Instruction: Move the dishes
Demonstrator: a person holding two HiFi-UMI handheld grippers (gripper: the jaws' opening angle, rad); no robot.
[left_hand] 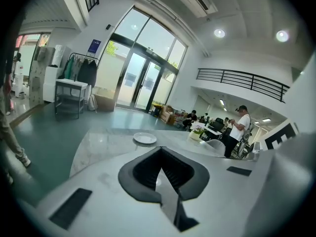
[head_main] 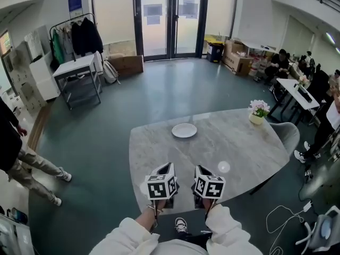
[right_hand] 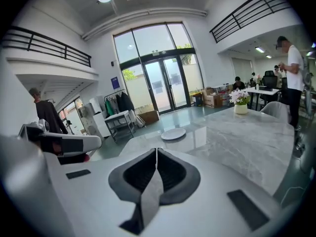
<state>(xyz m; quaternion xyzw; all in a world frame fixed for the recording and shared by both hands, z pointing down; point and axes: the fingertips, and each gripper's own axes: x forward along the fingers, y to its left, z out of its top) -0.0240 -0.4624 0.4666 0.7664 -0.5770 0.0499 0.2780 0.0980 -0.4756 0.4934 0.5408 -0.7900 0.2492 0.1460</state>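
A single white plate (head_main: 184,130) lies on the far left part of the grey marble table (head_main: 239,153), well ahead of both grippers. The plate (left_hand: 145,138) shows small beyond the left jaws, and the plate (right_hand: 173,133) also sits past the right jaws. My left gripper (head_main: 161,184) and right gripper (head_main: 209,184) hover side by side over the table's near edge, marker cubes up. In the left gripper view the left gripper (left_hand: 160,157) has its jaws pressed together with nothing between them. The right gripper (right_hand: 156,153) likewise stands shut and holds nothing.
A pot of pink flowers (head_main: 258,112) stands at the table's far right corner, with a grey chair (head_main: 289,134) beside it. A person (head_main: 18,155) walks on the floor at left. A white trolley table (head_main: 77,68) and cardboard boxes (head_main: 237,57) stand near the glass doors.
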